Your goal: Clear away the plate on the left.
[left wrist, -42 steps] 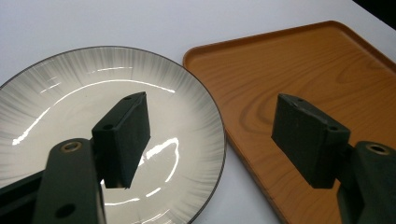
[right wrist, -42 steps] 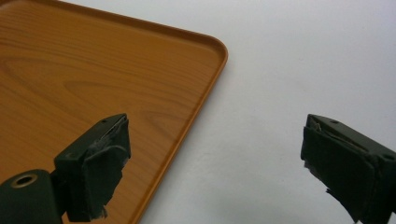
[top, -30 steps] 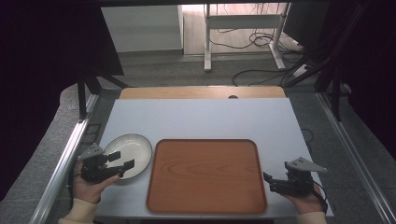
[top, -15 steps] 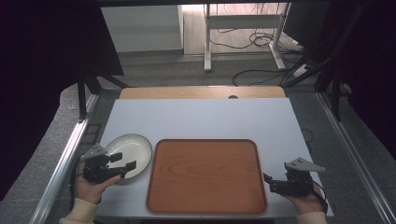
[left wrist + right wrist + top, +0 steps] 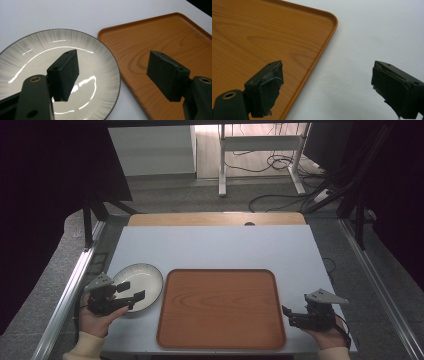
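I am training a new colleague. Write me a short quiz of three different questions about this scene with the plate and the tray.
1. True or false: the plate lies on the tray.
2. Which claw is over the plate? A) left claw B) right claw
3. Fill the gap: in the right gripper view, the right claw's jaws stand ____, with one jaw over the tray's corner and the other over the table.

Key:
1. False. The plate lies on the table, beside the tray's left edge.
2. A. In the left gripper view one jaw is over the plate and the other over the tray.
3. open
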`<state>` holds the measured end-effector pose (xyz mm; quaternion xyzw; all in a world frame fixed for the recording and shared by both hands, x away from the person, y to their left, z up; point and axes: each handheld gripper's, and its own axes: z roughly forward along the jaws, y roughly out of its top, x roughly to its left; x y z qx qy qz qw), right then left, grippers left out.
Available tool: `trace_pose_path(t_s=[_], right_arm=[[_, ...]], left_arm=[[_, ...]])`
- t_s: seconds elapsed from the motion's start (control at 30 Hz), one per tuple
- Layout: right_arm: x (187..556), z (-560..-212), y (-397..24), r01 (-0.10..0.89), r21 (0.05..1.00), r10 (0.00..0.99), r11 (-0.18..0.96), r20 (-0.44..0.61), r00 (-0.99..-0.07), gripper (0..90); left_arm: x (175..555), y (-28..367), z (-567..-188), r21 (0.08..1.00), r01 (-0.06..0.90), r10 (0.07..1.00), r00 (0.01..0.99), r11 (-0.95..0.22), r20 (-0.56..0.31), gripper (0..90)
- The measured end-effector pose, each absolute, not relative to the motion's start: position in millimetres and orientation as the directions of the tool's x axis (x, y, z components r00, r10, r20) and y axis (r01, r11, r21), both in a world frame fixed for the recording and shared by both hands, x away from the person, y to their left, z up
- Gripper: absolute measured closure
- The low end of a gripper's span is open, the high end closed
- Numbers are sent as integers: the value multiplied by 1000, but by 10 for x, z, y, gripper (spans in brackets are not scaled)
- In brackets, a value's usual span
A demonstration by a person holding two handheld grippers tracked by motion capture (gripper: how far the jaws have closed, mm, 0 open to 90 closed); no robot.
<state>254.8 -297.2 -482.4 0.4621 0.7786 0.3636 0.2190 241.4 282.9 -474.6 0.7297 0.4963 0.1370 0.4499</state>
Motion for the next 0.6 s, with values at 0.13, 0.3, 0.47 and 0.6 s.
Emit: trace_pose_path(t_s=[0.13, 0.3, 0.47, 0.6], right_arm=[[2549, -4829, -2971, 560, 767, 877, 312, -6, -480, 110], [2554, -4835, -2970, 560, 764, 873, 321, -9, -488, 112], [2553, -4842, -2965, 562, 760, 872, 327, -12, -490, 113], [2556, -4846, -2964, 563, 758, 871, 330, -14, -491, 114]], left_arm=[[2443, 2851, -4731, 793, 601, 851, 464, -98, -246, 255], [2523, 2841, -4711, 789, 607, 855, 459, -101, -244, 257], [2577, 2877, -4694, 789, 607, 859, 449, -91, -246, 263], [2632, 2912, -4691, 788, 610, 863, 438, -81, -251, 265]])
